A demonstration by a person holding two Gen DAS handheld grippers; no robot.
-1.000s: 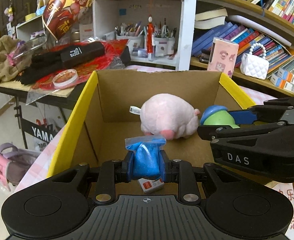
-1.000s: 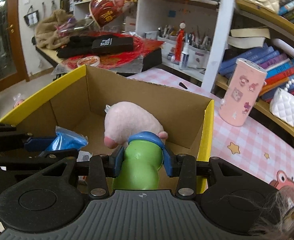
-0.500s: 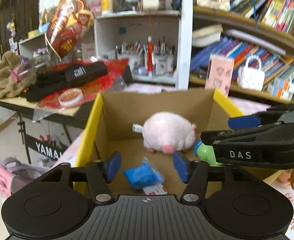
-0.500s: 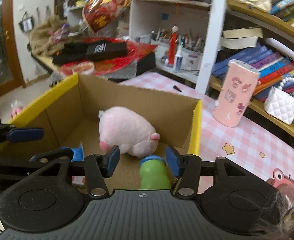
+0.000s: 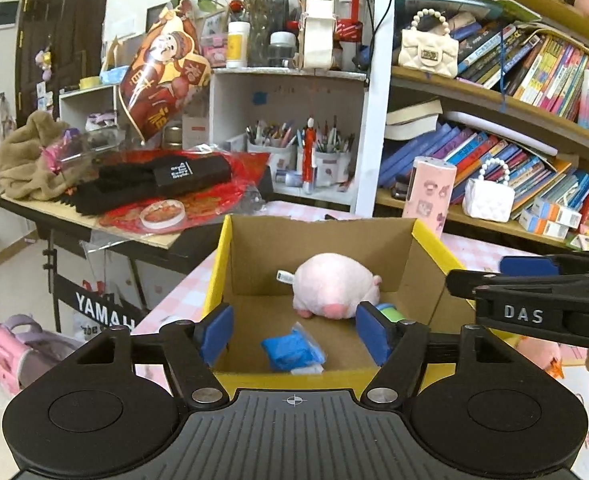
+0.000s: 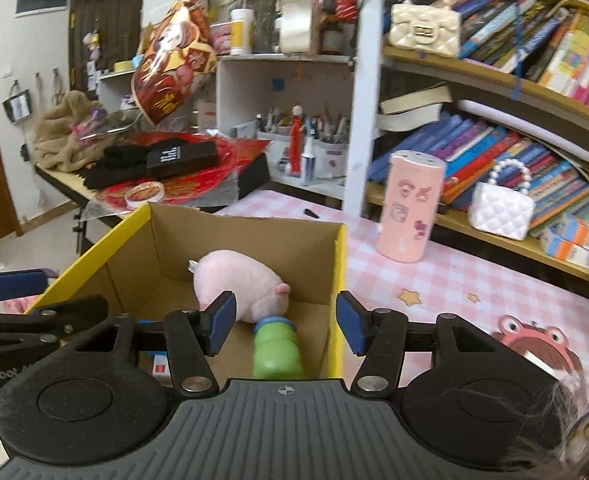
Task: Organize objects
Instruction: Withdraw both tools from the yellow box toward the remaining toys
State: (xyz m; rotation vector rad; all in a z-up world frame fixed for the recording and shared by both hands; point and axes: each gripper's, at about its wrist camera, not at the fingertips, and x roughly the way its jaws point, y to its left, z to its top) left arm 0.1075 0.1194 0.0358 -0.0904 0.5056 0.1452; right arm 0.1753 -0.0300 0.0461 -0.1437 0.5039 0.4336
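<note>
A cardboard box with yellow flap edges (image 5: 426,236) (image 6: 340,264) stands on the pink checked table. Inside lie a pink plush pig (image 5: 332,290) (image 6: 238,284), a blue bag (image 5: 290,350) and a green bottle with a blue cap (image 6: 278,350), whose cap shows in the left wrist view (image 5: 388,312). My left gripper (image 5: 294,334) is open and empty above the box's near edge. My right gripper (image 6: 284,322) is open and empty above the box's right side; it also shows in the left wrist view (image 5: 534,300).
A pink canister (image 6: 410,204) stands on the table right of the box. Bookshelves with white handbags (image 6: 500,208) run behind. A cluttered side table (image 5: 134,200) with red and black items is at left. A frog print (image 6: 534,340) marks the tablecloth.
Both grippers opened and dropped the blue bag and the green bottle into the box, then rose and pulled back from it.
</note>
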